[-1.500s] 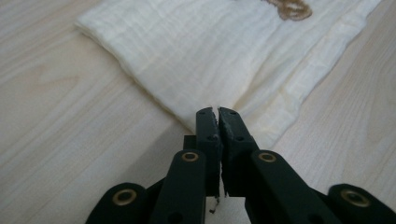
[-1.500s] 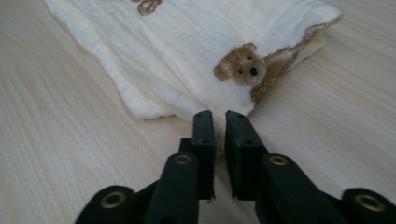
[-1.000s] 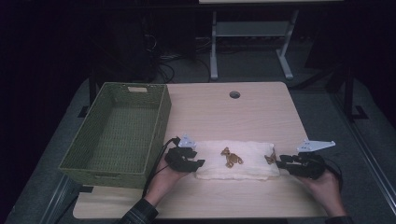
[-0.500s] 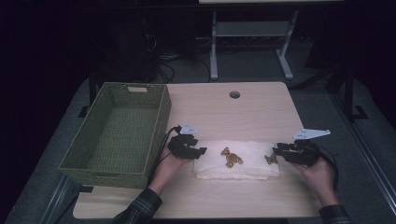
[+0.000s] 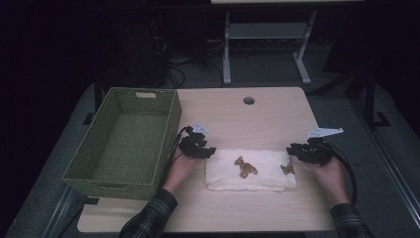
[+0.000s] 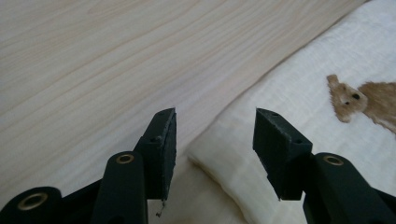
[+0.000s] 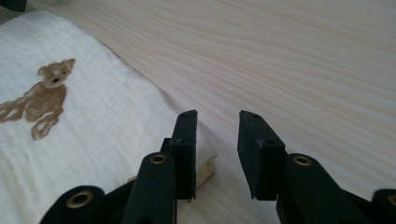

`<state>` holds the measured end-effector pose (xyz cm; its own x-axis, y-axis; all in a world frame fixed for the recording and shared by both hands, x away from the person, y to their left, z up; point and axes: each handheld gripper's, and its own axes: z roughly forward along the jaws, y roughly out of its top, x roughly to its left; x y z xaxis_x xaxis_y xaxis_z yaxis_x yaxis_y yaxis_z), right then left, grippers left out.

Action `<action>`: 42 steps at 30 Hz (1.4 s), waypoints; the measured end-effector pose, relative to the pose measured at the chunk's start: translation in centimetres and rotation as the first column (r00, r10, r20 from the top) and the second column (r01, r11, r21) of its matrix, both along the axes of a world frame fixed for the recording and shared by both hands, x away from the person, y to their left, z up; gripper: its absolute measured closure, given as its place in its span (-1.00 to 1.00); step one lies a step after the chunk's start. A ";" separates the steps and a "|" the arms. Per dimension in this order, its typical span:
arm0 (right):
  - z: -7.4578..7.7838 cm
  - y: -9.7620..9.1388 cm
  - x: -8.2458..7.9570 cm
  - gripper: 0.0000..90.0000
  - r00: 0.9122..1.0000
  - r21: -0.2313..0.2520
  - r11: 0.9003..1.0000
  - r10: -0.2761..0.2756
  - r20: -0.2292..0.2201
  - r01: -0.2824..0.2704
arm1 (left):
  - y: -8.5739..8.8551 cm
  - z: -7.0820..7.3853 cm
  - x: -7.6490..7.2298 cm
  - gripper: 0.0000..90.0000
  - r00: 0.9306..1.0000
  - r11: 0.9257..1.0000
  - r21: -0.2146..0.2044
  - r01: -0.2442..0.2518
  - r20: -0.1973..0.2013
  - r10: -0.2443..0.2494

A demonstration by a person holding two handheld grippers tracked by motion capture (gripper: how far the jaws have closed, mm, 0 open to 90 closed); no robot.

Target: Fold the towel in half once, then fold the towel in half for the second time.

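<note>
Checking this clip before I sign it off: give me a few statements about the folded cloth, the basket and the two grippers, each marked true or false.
1. The folded white cloth lies on the table, between the grippers. True.
2. The green basket holds a cloth. False: it is empty.
3. The left gripper has its jaws open at a cloth corner. True.
4. The right gripper is clamped on the cloth. False: its jaws are apart, at the corner.
5. The cloth is plain. False: it bears brown bear prints.
</note>
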<state>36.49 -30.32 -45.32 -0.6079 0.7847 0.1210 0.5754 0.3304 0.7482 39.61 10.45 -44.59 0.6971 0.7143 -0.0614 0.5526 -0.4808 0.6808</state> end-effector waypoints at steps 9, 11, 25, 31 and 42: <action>-1.7 0.8 1.0 0.56 0.998 -0.049 0.999 0.016 -0.057 -0.019 | -0.1 -0.9 0.7 0.15 1.000 0.999 0.042 -0.011 0.000 0.011; -1.8 0.8 1.0 0.59 0.998 -0.045 0.999 0.021 -0.060 -0.024 | 0.0 -1.0 0.8 0.17 1.000 0.999 0.049 -0.015 -0.003 0.016; -1.9 0.9 0.8 0.92 0.996 -0.028 0.998 0.049 -0.071 -0.051 | -0.3 -1.3 0.6 0.71 0.999 0.998 0.059 0.008 -0.053 -0.005; -1.6 0.6 0.8 0.95 0.998 -0.053 0.998 0.031 -0.056 -0.034 | -0.3 -0.9 0.4 0.93 0.998 0.999 0.043 -0.012 -0.059 0.014; 1.1 -0.6 1.0 0.95 0.999 0.005 1.000 0.010 0.032 -0.010 | 0.5 2.9 -0.4 0.94 0.995 0.998 -0.048 -0.047 0.088 0.051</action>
<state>37.49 -30.92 -44.26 -0.6194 0.7780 0.1057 0.5478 0.3318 0.7680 39.18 10.99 -41.73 0.6654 0.7457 -0.0343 0.5109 -0.4214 0.7492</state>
